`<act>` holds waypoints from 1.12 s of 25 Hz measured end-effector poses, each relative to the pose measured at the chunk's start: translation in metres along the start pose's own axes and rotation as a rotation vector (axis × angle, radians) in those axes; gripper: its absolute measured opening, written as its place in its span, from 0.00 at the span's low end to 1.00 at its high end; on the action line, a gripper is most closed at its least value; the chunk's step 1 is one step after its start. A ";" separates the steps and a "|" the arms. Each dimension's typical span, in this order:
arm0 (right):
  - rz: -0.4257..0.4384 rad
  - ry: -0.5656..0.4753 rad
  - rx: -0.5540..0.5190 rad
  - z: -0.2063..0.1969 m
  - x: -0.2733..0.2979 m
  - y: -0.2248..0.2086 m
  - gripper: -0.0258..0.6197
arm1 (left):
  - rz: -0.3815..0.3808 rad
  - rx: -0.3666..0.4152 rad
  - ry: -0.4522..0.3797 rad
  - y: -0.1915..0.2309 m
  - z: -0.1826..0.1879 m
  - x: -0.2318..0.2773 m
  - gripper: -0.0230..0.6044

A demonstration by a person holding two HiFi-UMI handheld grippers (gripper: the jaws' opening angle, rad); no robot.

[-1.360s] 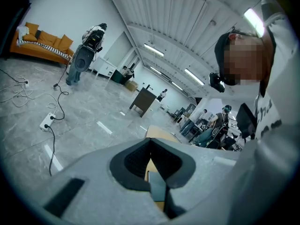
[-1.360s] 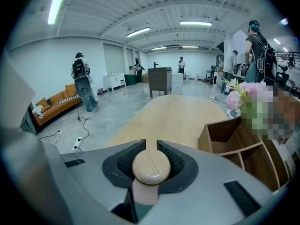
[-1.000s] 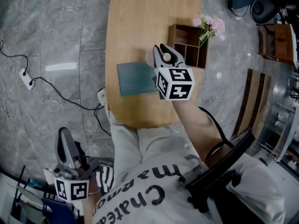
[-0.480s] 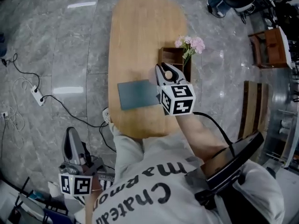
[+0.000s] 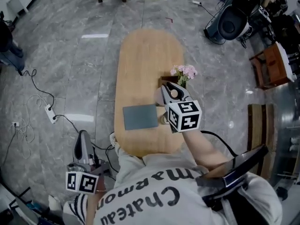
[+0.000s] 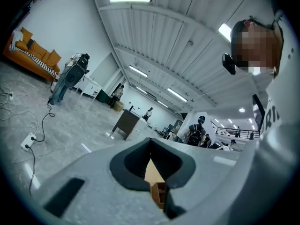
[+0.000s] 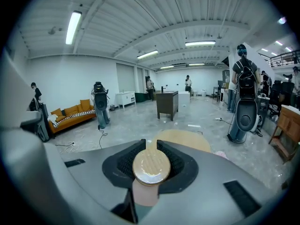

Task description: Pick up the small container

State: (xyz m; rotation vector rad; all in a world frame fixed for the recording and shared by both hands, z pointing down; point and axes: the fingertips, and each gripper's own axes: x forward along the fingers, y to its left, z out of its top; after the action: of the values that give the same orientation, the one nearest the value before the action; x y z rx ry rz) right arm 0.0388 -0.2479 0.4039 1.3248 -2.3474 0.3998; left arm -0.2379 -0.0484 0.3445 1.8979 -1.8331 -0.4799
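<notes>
Over the oval wooden table [image 5: 145, 55], our right gripper [image 5: 172, 89] clamps the small pink container with a wooden lid [image 7: 151, 167] between narrowly parted jaws. We judge its smooth side could slip if we tilt it; our left gripper [image 5: 84, 136], jaws together and empty, hangs near left.

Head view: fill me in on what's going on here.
A person holds a two-jaw gripper in each hand. The right gripper is shut on the small container, which has a round wooden lid, and holds it up clear of the wooden table. The left gripper hangs off to the side of the table, its jaws together with nothing between them. A grey-blue mat, a wooden organizer and pink flowers are on the table.
</notes>
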 end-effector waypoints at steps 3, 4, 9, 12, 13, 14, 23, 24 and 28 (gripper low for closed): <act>0.034 -0.034 -0.020 0.018 -0.021 0.003 0.16 | -0.025 0.015 -0.033 -0.019 0.004 -0.003 0.06; 0.043 -0.042 -0.035 0.023 -0.027 0.004 0.16 | -0.037 0.020 -0.041 -0.026 0.003 -0.004 0.06; 0.076 -0.090 -0.035 0.045 -0.062 0.002 0.16 | -0.118 0.034 -0.074 -0.069 0.003 -0.004 0.06; 0.109 -0.127 -0.018 0.061 -0.083 -0.002 0.16 | -0.155 0.052 -0.104 -0.095 0.013 -0.003 0.06; 0.121 -0.143 -0.020 0.066 -0.092 -0.002 0.16 | -0.162 0.058 -0.113 -0.102 0.015 -0.005 0.06; 0.130 -0.161 -0.026 0.070 -0.101 -0.002 0.16 | -0.168 0.063 -0.123 -0.110 0.017 -0.006 0.06; 0.175 -0.295 -0.048 0.105 -0.176 -0.009 0.16 | -0.258 0.096 -0.138 -0.174 0.017 -0.020 0.06; 0.177 -0.303 -0.043 0.108 -0.180 -0.009 0.16 | -0.272 0.097 -0.136 -0.178 0.018 -0.022 0.06; 0.175 -0.325 -0.036 0.121 -0.194 -0.010 0.16 | -0.326 0.098 -0.134 -0.190 0.026 -0.025 0.06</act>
State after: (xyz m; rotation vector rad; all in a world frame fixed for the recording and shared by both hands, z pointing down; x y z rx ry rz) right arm 0.1119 -0.1617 0.2047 1.2502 -2.7362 0.2024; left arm -0.0941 -0.0239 0.2179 2.2966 -1.6574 -0.6492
